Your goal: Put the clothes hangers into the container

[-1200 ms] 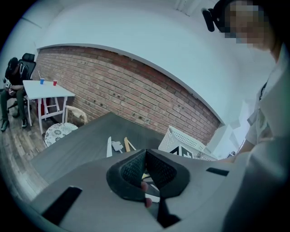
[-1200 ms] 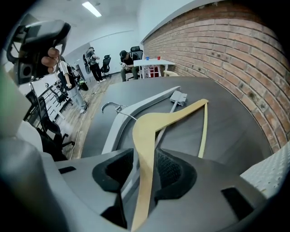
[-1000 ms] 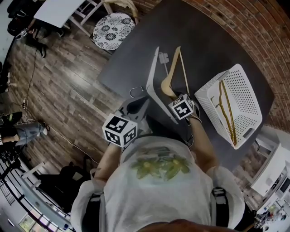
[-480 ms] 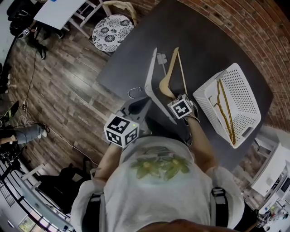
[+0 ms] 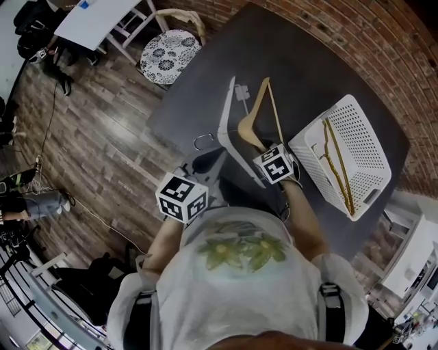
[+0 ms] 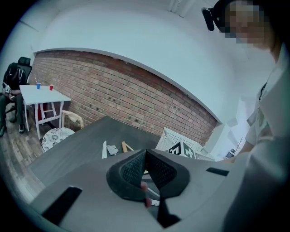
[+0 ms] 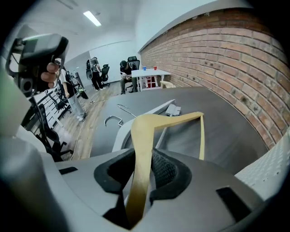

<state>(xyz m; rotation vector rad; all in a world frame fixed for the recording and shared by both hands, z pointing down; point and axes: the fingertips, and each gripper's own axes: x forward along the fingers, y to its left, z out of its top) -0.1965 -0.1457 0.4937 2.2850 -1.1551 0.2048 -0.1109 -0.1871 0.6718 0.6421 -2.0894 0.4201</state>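
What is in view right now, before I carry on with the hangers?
table: one, dark grey, by the brick wall.
basket: one, white, perforated, at the table's right end.
basket hanger: one, tan, lying inside the basket.
wooden hanger: one, tan, mid-table, gripped at its near end.
white hanger: one, white with a metal hook, on the table left of the wooden hanger.
chair: one, flowered seat, on the floor beyond the table.
side table: one, white, far left.
left gripper: grey, shut, empty.
right gripper: grey, jaws just closed onto the wooden hanger.
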